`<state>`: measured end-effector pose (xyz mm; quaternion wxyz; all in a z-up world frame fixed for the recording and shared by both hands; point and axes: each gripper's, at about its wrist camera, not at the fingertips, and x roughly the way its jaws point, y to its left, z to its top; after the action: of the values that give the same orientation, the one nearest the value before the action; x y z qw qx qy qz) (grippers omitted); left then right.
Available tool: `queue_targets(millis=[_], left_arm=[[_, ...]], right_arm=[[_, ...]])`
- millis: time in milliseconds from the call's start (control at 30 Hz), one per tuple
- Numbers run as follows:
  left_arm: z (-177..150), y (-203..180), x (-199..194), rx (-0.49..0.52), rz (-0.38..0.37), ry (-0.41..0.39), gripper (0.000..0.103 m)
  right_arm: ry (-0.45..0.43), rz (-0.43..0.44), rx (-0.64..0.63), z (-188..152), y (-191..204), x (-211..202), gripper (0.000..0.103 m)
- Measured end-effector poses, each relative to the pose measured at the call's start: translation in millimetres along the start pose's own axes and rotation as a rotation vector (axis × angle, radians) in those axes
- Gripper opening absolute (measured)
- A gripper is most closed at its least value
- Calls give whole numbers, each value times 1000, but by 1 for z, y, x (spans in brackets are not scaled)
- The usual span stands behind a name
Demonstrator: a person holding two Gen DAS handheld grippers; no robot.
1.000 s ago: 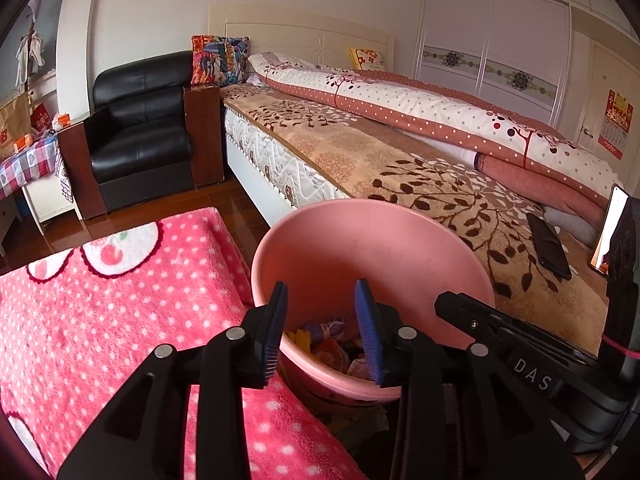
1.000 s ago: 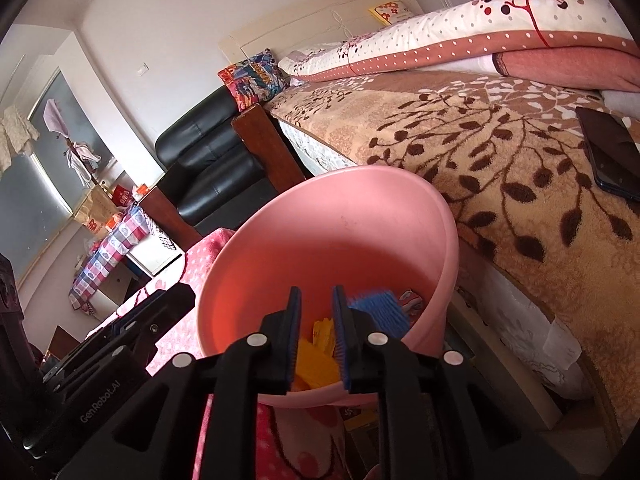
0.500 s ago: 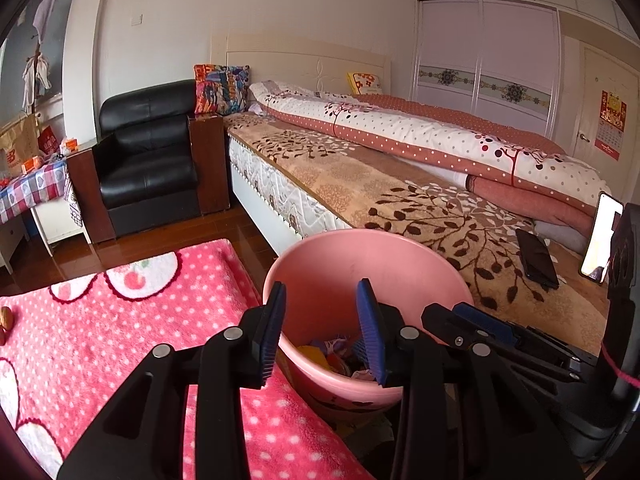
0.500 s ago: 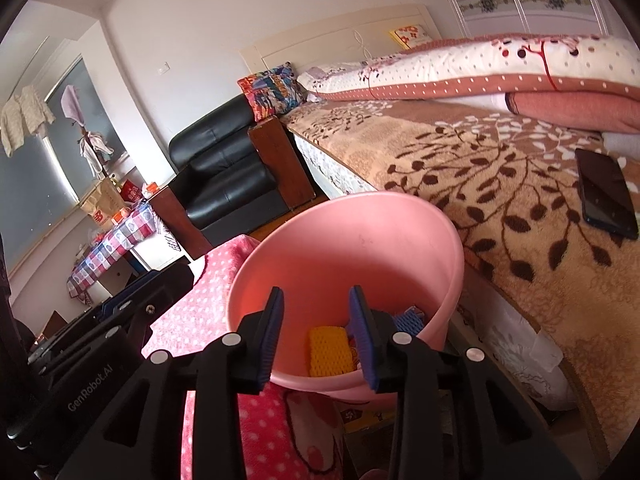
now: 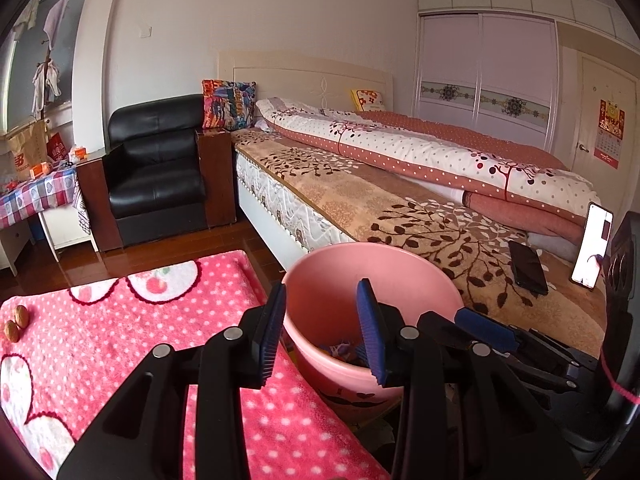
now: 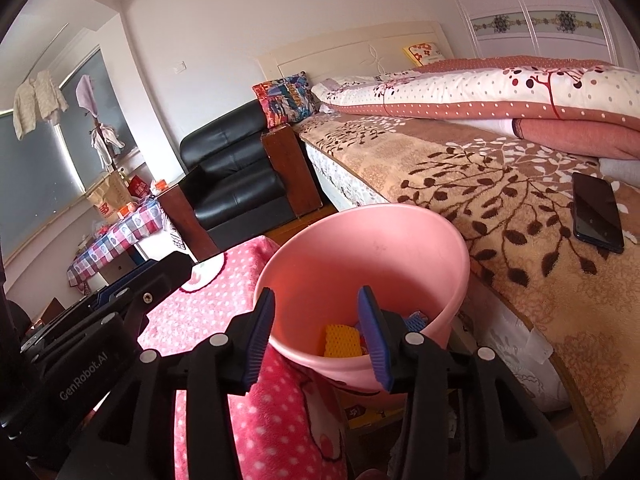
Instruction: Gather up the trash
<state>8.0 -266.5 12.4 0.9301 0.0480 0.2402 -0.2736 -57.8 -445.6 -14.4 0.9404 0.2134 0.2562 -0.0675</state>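
A pink plastic bucket (image 5: 400, 276) (image 6: 384, 248) stands between the pink dotted blanket and the bed, with scraps of trash at its bottom. A yellow netted piece (image 6: 342, 340) lies among them. My left gripper (image 5: 322, 330) hangs open in front of the bucket's near rim with nothing between its blue pads. My right gripper (image 6: 320, 332) is over the same rim, its jaws opening and empty. Two brown nuts (image 5: 17, 322) lie on the blanket at the far left.
The pink dotted blanket (image 5: 120, 336) covers a surface at the front left. A bed (image 5: 400, 200) with a leaf-pattern cover runs along the right, with a dark phone (image 6: 596, 212) and a lit phone (image 5: 592, 246) on it. A black armchair (image 5: 156, 176) stands behind.
Both grippers have pulled back and up from the bucket, which now looks smaller and lower. The right gripper's jaws went from nearly shut to wide apart. The two nuts have come into view.
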Motion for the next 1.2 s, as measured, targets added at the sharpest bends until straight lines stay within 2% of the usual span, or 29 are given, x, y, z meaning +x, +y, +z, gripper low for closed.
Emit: queue_targets(millis=[600,1200], left_arm=[[-9,30,-50,-46,17,-68,37],[-35,83,-85,-97,127,-61,37]], right_arm=[[-32,25,-75,-14,42,-27,60],[-27,87,-167,-39,100,-29,66]])
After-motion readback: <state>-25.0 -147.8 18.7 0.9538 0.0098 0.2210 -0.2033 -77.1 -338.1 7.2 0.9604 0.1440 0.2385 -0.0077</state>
